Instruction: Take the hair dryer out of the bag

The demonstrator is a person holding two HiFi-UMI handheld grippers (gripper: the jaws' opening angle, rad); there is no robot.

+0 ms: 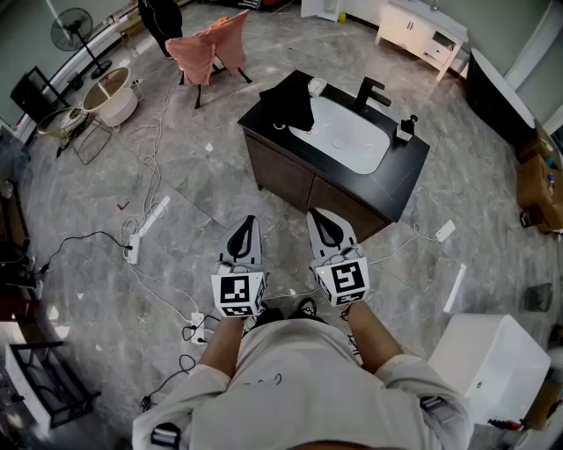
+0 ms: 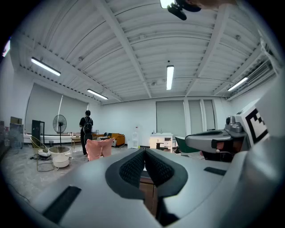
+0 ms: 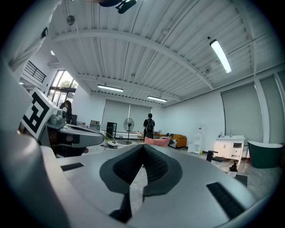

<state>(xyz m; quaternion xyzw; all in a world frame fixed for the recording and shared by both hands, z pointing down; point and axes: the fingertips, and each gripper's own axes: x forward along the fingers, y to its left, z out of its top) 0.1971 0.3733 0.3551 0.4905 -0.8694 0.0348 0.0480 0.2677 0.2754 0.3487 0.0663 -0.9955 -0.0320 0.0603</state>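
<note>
A black bag (image 1: pixel 288 105) lies on the left end of a dark vanity counter (image 1: pixel 409 171), beside its white sink (image 1: pixel 352 134). No hair dryer shows in any view. Both grippers are held side by side, pointing roughly level towards the vanity and well short of it. My left gripper (image 1: pixel 250 220) (image 2: pixel 144 152) is shut with nothing between its pads. My right gripper (image 1: pixel 319 214) (image 3: pixel 143 148) is shut and empty too. Each gripper view catches the other gripper at its edge.
A black faucet (image 1: pixel 369 90) and a soap dispenser (image 1: pixel 405 128) stand on the counter. Cables and a power strip (image 1: pixel 146 227) run over the floor at left. A pink-draped chair (image 1: pixel 211 48), a fan (image 1: pixel 72 28) and a standing person (image 1: pixel 161 22) are beyond. A white box (image 1: pixel 493 365) sits at lower right.
</note>
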